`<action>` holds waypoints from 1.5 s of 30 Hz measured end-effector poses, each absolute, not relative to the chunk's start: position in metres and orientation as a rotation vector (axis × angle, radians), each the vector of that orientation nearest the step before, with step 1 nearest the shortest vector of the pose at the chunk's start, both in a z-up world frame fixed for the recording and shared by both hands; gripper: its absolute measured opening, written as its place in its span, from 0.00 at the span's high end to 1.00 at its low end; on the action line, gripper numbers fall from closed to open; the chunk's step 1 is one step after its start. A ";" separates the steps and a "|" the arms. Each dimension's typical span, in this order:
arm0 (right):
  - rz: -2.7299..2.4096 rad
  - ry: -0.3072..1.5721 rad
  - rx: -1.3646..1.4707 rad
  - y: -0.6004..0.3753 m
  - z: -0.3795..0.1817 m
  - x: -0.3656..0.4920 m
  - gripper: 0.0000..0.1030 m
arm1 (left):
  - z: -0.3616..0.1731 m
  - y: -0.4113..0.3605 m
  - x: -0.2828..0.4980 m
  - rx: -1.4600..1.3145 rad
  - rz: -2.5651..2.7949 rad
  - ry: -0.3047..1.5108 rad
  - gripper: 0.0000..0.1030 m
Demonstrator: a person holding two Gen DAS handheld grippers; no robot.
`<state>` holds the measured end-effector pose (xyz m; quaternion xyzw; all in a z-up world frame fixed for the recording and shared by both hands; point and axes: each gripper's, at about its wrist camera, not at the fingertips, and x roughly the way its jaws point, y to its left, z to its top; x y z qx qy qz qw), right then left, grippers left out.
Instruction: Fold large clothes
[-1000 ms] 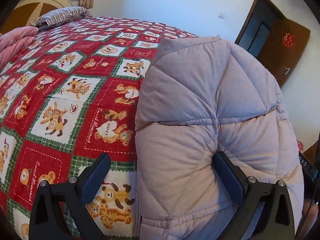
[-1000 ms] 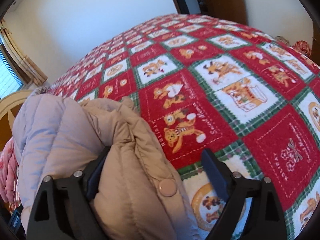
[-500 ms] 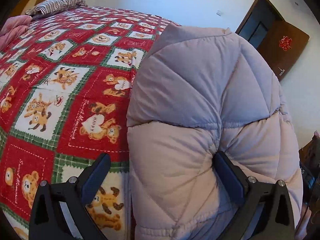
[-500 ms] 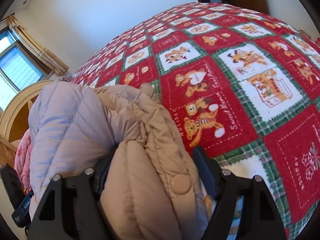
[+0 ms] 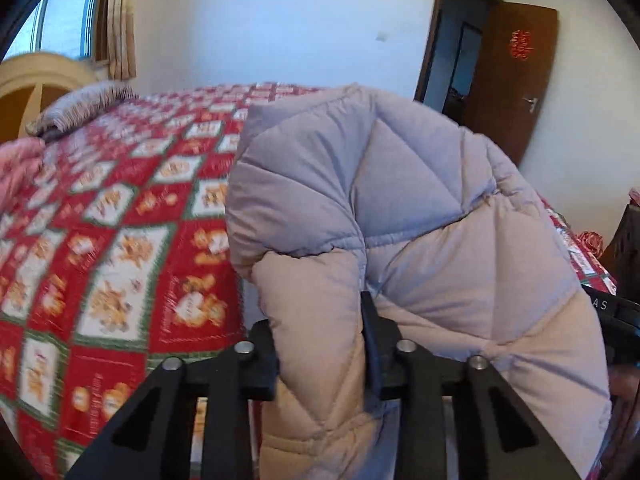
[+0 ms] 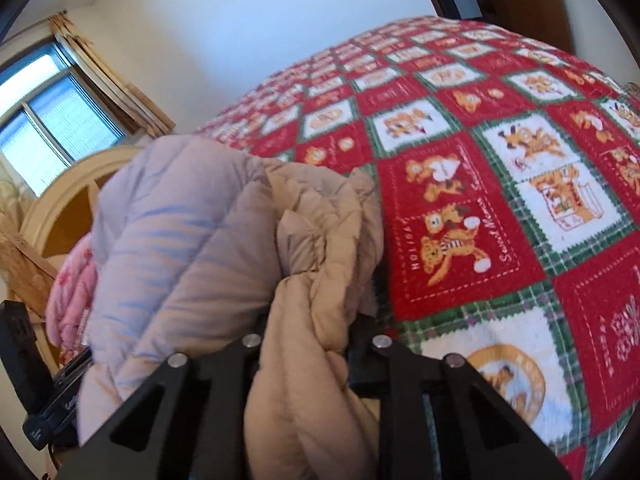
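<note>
A pale mauve-beige quilted puffer jacket [image 5: 400, 208] is bunched up and lifted above the bed. My left gripper [image 5: 320, 340] is shut on a fold of its quilted panel. In the right wrist view the jacket [image 6: 192, 232] fills the left half, with its tan front edge bunched in the middle. My right gripper [image 6: 308, 336] is shut on that tan edge [image 6: 320, 280]. Most of both grippers' fingers are hidden in the fabric.
The bed has a red, green and white bear-pattern blanket [image 5: 120, 240] [image 6: 500, 200]. A striped pillow [image 5: 80, 108] and pink bedding [image 5: 16, 168] lie by the headboard [image 5: 36, 84]. A brown door [image 5: 512, 76] stands open at the far right. A window [image 6: 48, 116] is at the left.
Both grippers went from open around the jacket to shut on it. The jacket has been lifted and both views have tilted up toward the walls.
</note>
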<state>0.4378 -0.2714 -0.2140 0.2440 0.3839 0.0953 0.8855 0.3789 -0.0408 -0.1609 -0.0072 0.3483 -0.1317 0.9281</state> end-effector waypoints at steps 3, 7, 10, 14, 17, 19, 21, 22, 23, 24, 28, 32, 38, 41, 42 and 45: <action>0.240 0.758 0.537 -0.265 -0.201 0.422 0.78 | -0.130 -0.030 0.356 0.027 -0.267 0.639 0.71; 0.296 0.714 0.540 -0.242 -0.181 0.409 0.79 | -0.092 -0.002 0.331 0.043 -0.245 0.563 0.72; 0.358 0.674 0.531 -0.218 -0.160 0.400 0.79 | -0.071 0.021 0.314 0.062 -0.213 0.516 0.72; 0.443 0.652 0.500 -0.175 -0.133 0.395 0.79 | -0.060 0.060 0.305 0.048 -0.158 0.500 0.72; 0.484 0.655 0.475 -0.146 -0.127 0.395 0.80 | -0.064 0.091 0.303 0.022 -0.118 0.511 0.72; 0.511 0.668 0.458 -0.123 -0.127 0.395 0.80 | -0.068 0.111 0.299 0.004 -0.098 0.524 0.72; 0.531 0.678 0.444 -0.108 -0.128 0.396 0.80 | -0.073 0.129 0.296 -0.006 -0.079 0.537 0.72; 0.538 0.682 0.441 -0.103 -0.129 0.396 0.80 | -0.075 0.134 0.294 -0.006 -0.071 0.540 0.72; 0.551 0.685 0.434 -0.093 -0.129 0.395 0.80 | -0.077 0.142 0.292 -0.010 -0.059 0.544 0.72; 0.559 0.688 0.426 -0.086 -0.128 0.395 0.80 | -0.080 0.150 0.291 -0.016 -0.050 0.551 0.72; 0.578 0.699 0.372 -0.058 -0.125 0.393 0.81 | -0.095 0.172 0.289 -0.037 -0.022 0.578 0.72; 0.570 0.724 0.335 -0.041 -0.135 0.399 0.81 | -0.112 0.190 0.292 -0.055 -0.009 0.611 0.72; 0.566 0.772 0.324 -0.027 -0.151 0.402 0.81 | -0.125 0.205 0.295 -0.060 0.004 0.630 0.72; 0.565 0.785 0.320 -0.020 -0.155 0.403 0.81 | -0.128 0.209 0.296 -0.061 0.010 0.637 0.72; 0.566 0.789 0.322 -0.019 -0.156 0.404 0.81 | -0.129 0.209 0.296 -0.062 0.010 0.639 0.72; 0.566 0.800 0.319 -0.014 -0.159 0.404 0.81 | -0.133 0.214 0.298 -0.070 0.012 0.648 0.72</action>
